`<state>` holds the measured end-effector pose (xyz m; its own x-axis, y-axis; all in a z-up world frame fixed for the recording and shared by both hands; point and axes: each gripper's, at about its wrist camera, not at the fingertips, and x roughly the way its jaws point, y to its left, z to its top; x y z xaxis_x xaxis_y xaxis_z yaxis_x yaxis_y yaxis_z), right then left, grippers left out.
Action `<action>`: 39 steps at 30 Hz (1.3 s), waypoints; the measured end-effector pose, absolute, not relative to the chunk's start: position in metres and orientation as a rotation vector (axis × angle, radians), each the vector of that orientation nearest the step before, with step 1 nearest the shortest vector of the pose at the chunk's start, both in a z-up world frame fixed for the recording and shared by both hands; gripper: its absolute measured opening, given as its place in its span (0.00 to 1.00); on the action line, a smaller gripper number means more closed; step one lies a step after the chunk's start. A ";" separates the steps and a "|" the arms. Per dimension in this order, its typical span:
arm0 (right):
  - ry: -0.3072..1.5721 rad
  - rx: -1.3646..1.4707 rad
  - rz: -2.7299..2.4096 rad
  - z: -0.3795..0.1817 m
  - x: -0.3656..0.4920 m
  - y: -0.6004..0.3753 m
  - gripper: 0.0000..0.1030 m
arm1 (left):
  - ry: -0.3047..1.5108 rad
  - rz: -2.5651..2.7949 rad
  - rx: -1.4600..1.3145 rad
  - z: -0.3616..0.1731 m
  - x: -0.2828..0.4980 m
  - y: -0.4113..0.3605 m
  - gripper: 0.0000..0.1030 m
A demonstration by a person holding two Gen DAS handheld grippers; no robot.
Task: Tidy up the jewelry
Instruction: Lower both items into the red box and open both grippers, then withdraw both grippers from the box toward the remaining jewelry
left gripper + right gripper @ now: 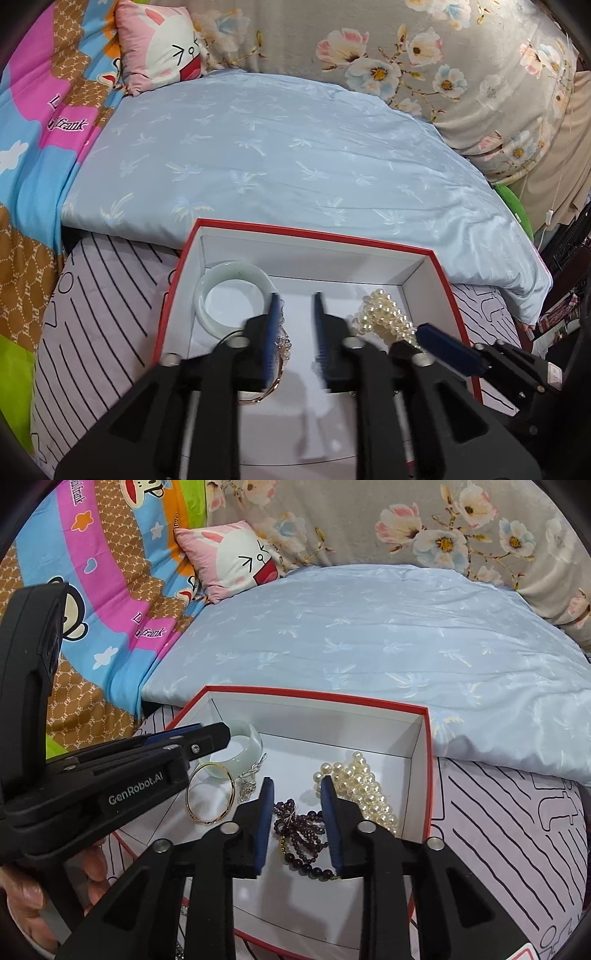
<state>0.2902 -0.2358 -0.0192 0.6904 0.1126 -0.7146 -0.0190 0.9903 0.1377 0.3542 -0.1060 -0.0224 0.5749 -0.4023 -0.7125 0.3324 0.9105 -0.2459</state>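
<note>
Right gripper point(297, 786) jaws spread over the dark bead bracelet point(301, 836) in the red box point(424, 775), not pinching. Left gripper point(297, 299) jaws spread, empty. "GenRobot.AI" read on the left gripper, right view only; same for beads. Pearls point(364, 786), jade bangle point(232, 291), gold bangle point(210, 794) in box

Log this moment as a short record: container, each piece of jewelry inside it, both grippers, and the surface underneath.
container: red-edged white box, open, no lid in view
jade bangle: far left corner of box
gold bangle: near the jade one
silver chain: beside the gold bangle
pearl strand: right side of box
dark bead strand: between the right gripper's fingers
left gripper: open, nothing held
right gripper: open, not pressing the beads
surface: striped sheet on a bed
</note>
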 end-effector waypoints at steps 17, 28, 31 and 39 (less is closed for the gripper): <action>0.765 0.120 0.038 -0.002 0.229 -0.240 0.44 | 0.781 -0.320 -0.033 -0.001 0.308 -0.063 0.44; 0.804 0.109 0.035 -0.017 0.147 -0.225 0.44 | 0.796 -0.254 -0.004 -0.013 0.235 -0.025 0.49; 0.833 0.116 0.052 -0.029 0.130 -0.214 0.44 | 0.820 -0.255 -0.019 -0.022 0.214 -0.016 0.50; 0.895 0.127 0.091 -0.062 0.120 -0.198 0.44 | 0.899 -0.234 -0.014 -0.052 0.171 -0.004 0.52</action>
